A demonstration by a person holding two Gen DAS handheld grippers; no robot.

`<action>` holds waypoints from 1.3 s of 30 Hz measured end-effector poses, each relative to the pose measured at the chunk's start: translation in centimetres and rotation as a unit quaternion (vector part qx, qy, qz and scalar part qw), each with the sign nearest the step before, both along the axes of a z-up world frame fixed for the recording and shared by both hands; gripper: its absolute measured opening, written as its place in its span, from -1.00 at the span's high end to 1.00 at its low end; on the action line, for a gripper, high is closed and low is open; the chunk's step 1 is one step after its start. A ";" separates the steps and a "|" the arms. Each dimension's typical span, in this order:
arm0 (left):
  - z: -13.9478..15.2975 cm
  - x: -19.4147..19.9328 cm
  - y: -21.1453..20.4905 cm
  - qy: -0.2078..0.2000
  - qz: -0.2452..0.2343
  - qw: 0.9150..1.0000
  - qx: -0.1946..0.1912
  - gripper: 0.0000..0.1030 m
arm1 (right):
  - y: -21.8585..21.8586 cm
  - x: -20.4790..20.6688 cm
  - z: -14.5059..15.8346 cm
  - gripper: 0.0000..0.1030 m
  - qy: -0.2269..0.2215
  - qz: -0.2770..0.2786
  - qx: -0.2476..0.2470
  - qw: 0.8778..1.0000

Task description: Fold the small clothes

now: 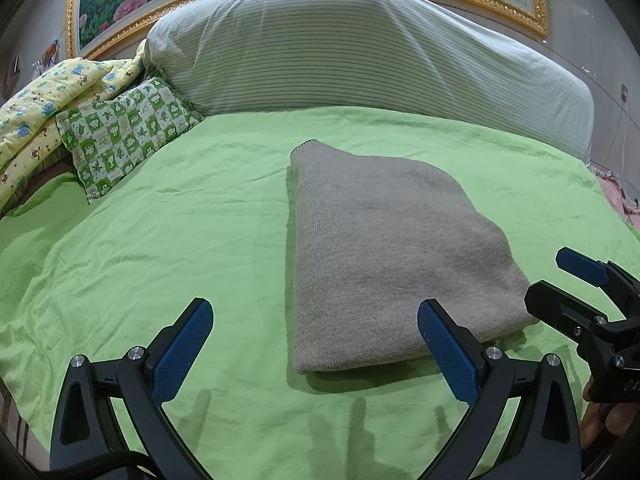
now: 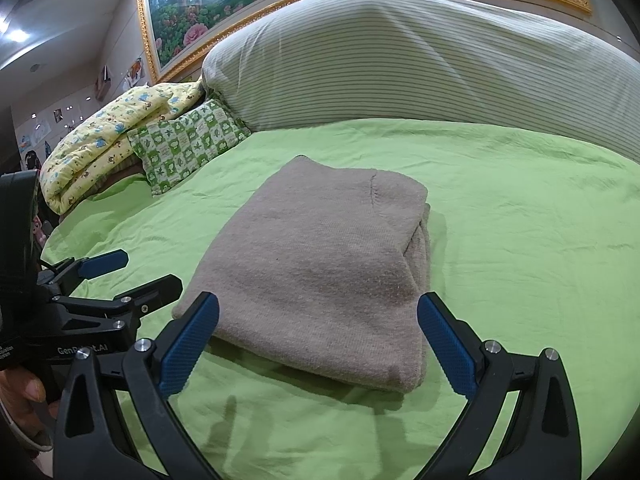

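A grey-brown knit garment [image 1: 384,248] lies folded into a thick rectangle on the green bed sheet [image 1: 160,240]; it also shows in the right wrist view [image 2: 320,264]. My left gripper [image 1: 316,344] is open and empty, just short of the garment's near edge, to its left. My right gripper [image 2: 318,340] is open and empty, its jaws set either side of the garment's near edge without touching it. The right gripper also shows at the right edge of the left wrist view [image 1: 560,280], and the left gripper at the left of the right wrist view [image 2: 140,272].
A large striped pillow [image 1: 360,48] lies along the head of the bed. A green checked small pillow [image 1: 124,132] and a yellow patterned quilt [image 1: 48,104] sit at the far left. A gold-framed flower painting [image 2: 240,4] hangs on the wall behind.
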State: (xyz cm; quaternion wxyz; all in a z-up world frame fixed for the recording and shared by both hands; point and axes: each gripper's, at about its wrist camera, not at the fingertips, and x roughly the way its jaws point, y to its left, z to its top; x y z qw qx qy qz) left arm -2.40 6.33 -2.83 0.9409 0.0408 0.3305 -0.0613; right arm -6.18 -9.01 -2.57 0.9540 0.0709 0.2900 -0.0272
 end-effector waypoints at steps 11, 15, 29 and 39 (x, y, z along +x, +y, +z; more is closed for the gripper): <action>0.2 0.2 -0.2 0.000 -0.003 1.000 0.000 -0.99 | -0.1 -0.1 0.0 -0.93 -0.001 0.001 0.001 1.000; 0.3 0.2 -0.3 -0.002 -0.006 1.000 0.002 -0.99 | -0.1 -0.1 0.0 -0.93 -0.001 0.001 0.001 1.000; 0.3 0.4 -0.2 -0.006 -0.001 1.000 0.003 -0.99 | -0.8 0.2 0.1 -0.93 -0.001 0.004 0.004 1.000; 0.1 1.6 0.2 0.017 -0.001 1.000 -0.007 -0.94 | -1.8 0.9 0.2 -0.93 0.005 0.006 0.006 1.000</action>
